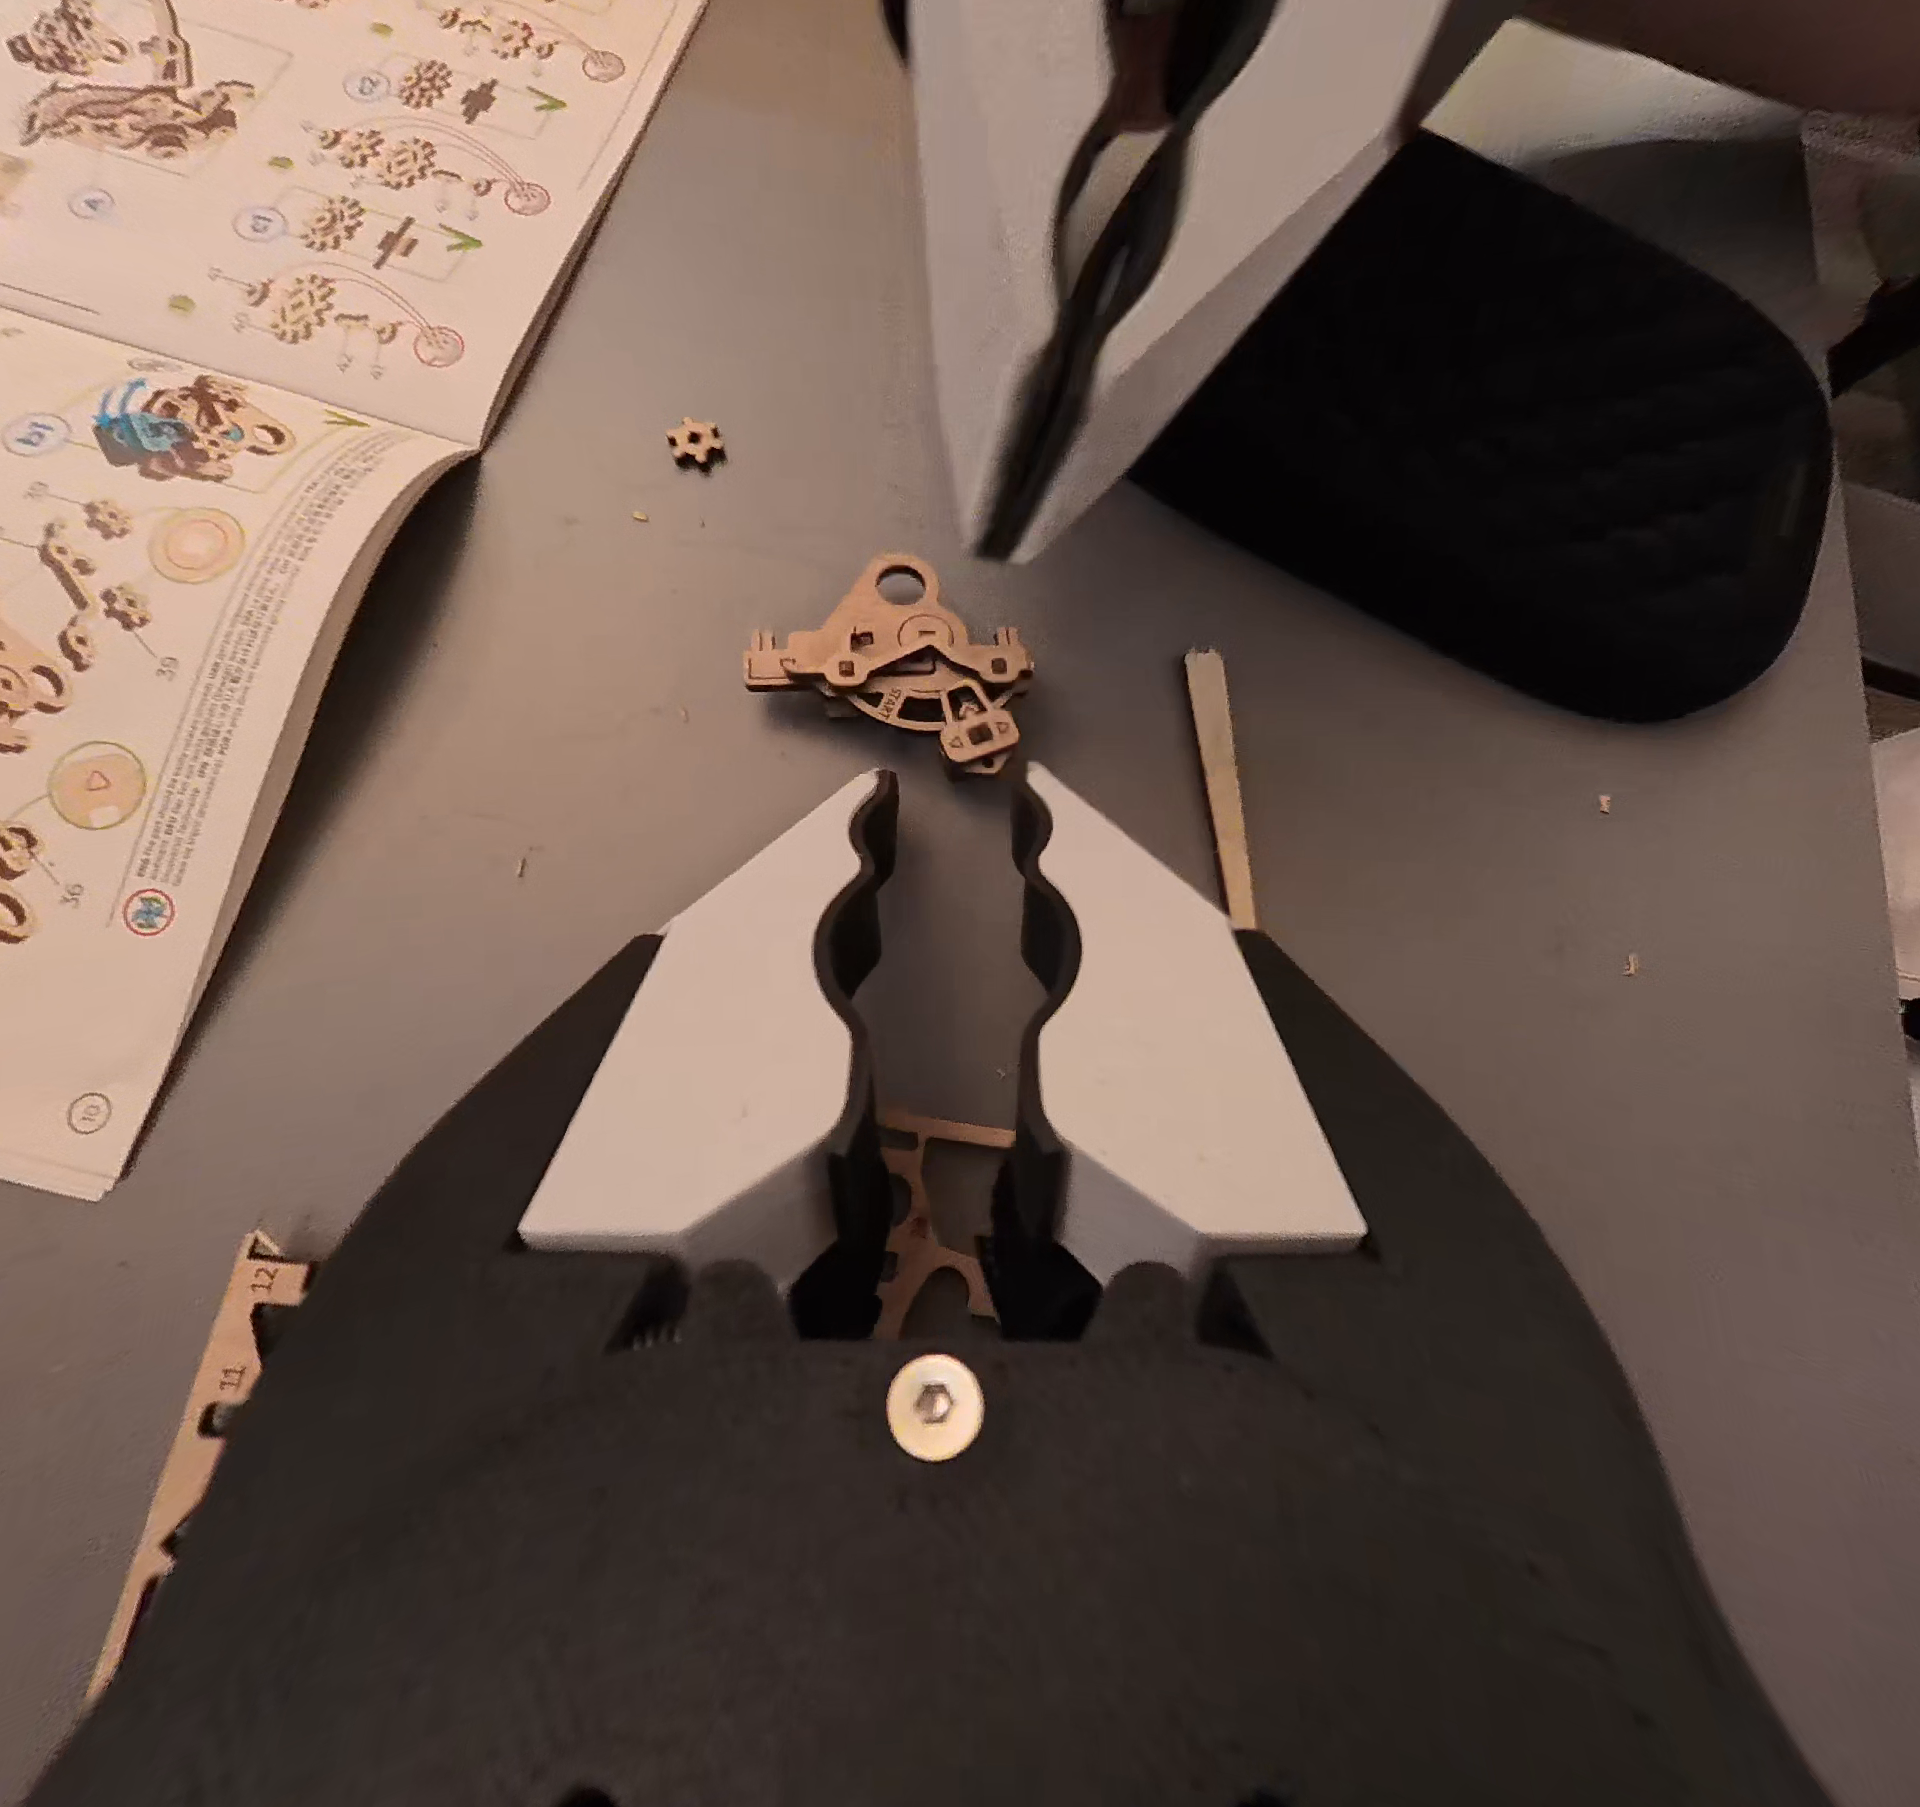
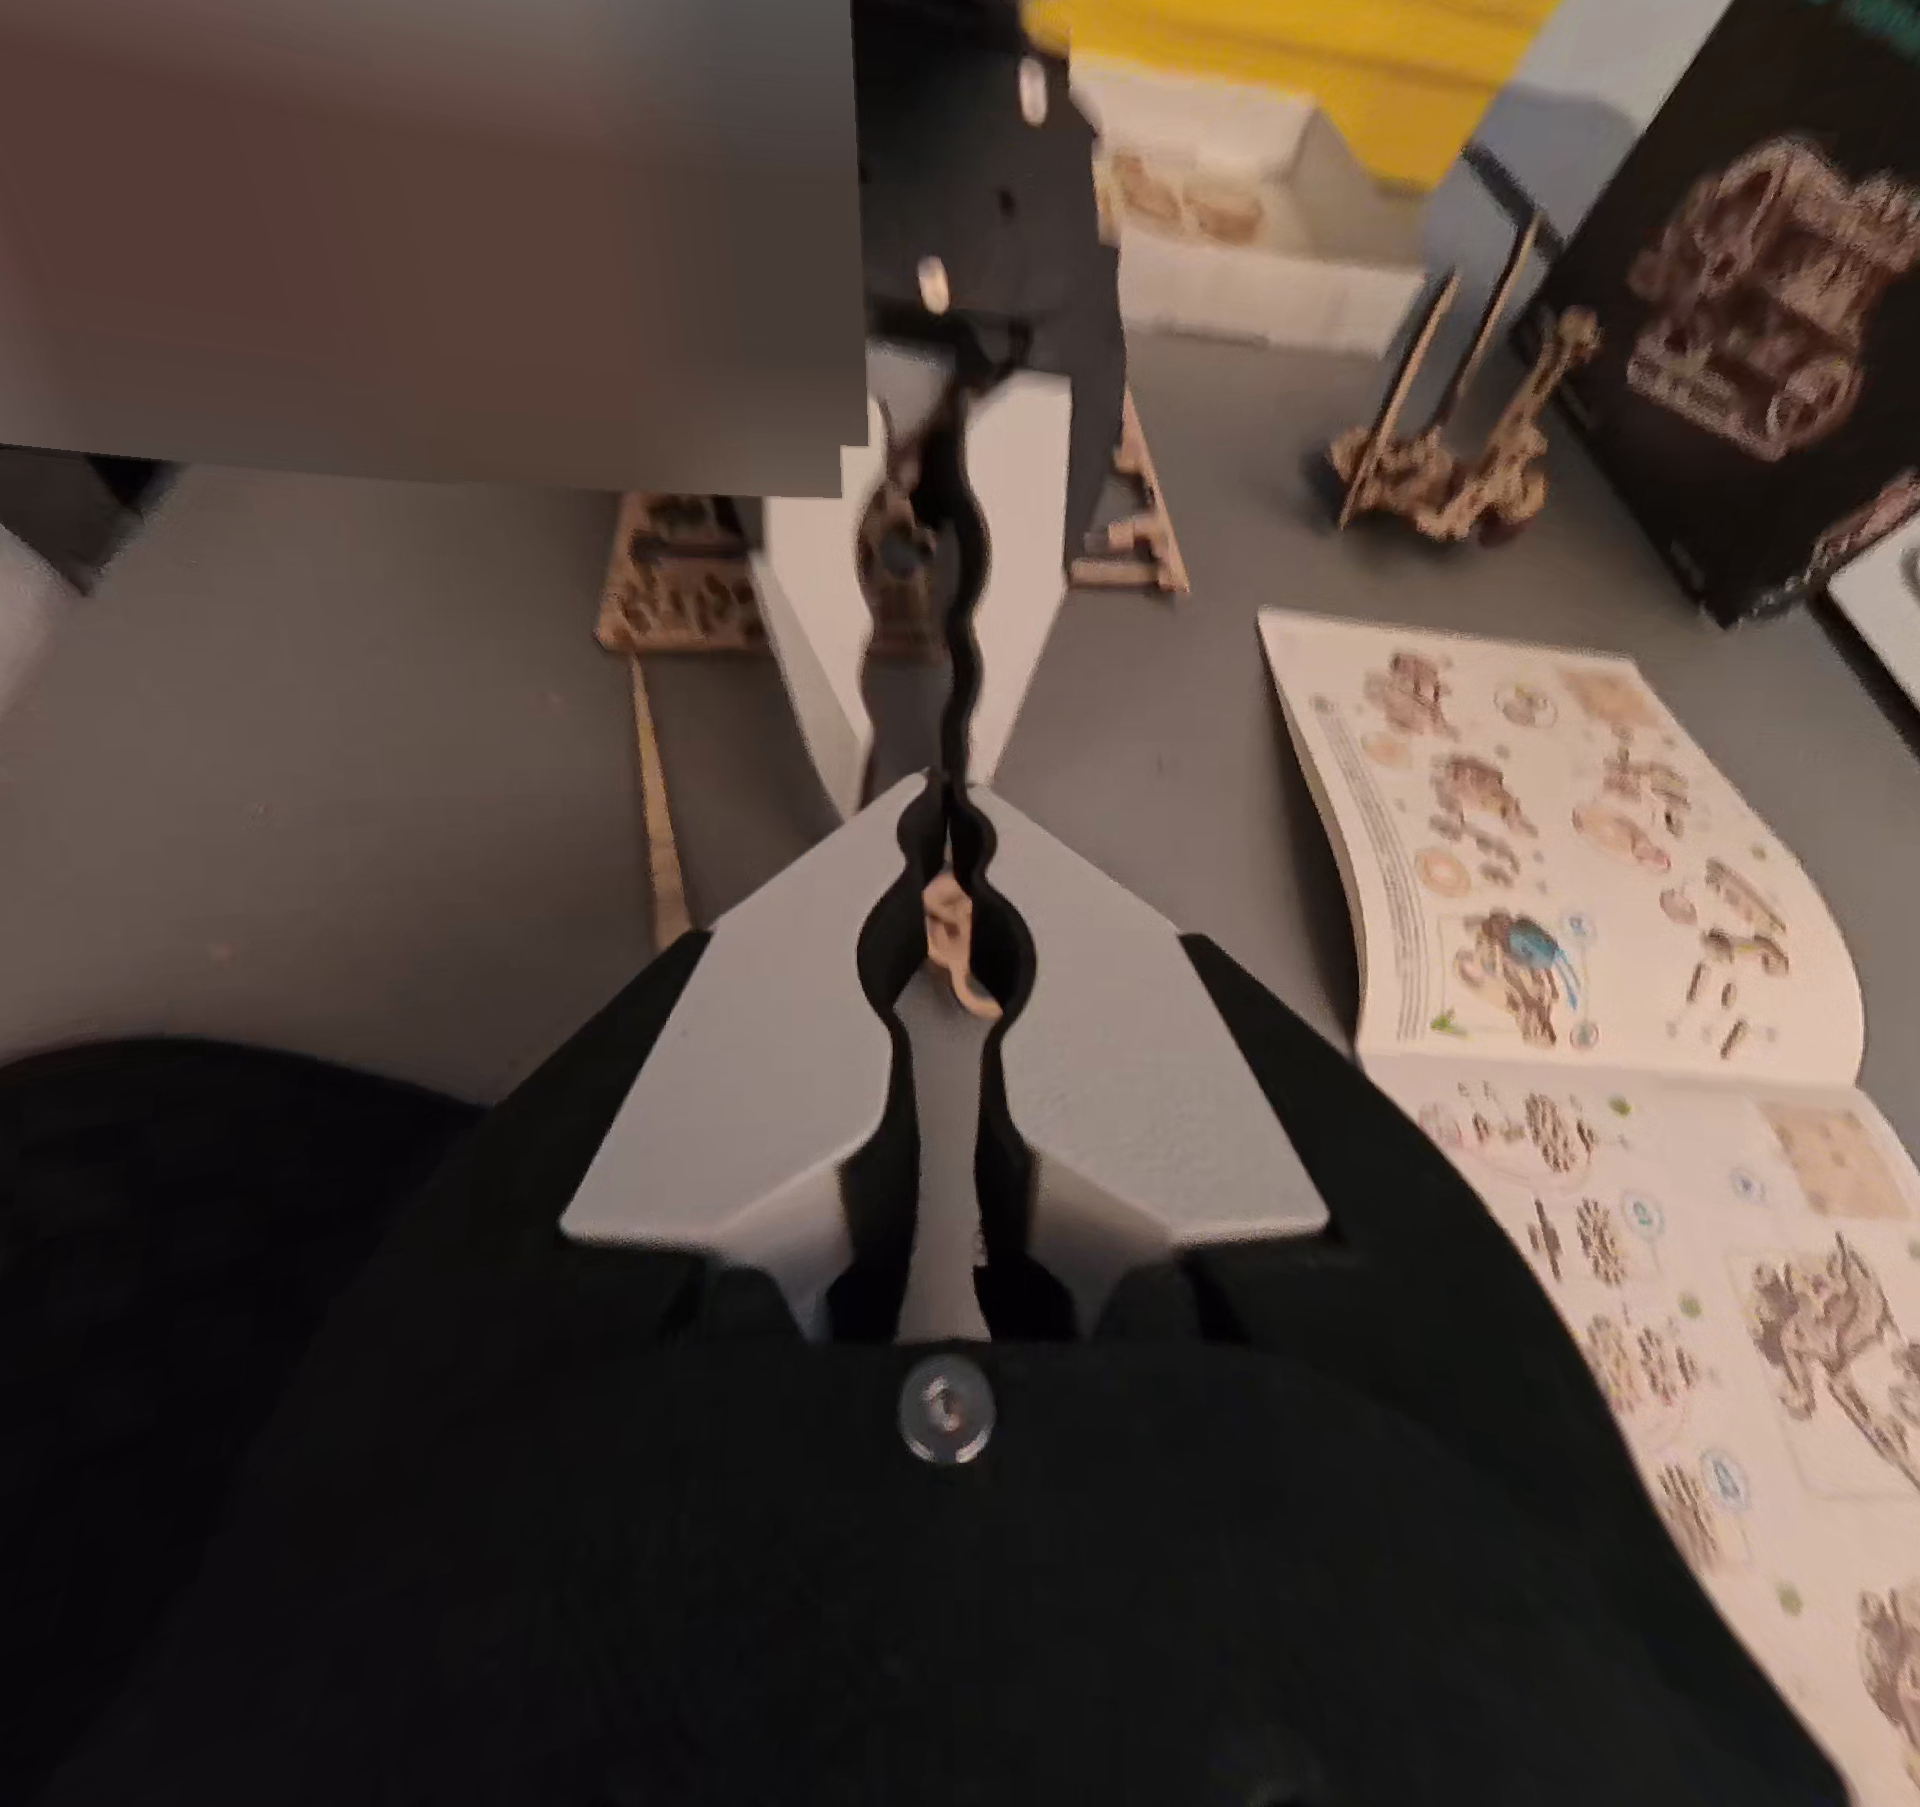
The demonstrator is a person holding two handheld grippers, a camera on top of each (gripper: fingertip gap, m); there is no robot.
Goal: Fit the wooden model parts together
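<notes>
Left claw (image 1: 951, 786) hangs spread, empty, below the wooden subassembly (image 1: 891, 668) mid-frame; right claw (image 2: 948, 812) pinches a small wooden part (image 2: 951, 936), which could slip.

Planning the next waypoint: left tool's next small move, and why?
Probably ease the left tool forward and shut on the wooden sub-assembly. It lies flat on the grey table just past the open fingertips, while the right tool already pinches a small wooden part to fit.
</notes>
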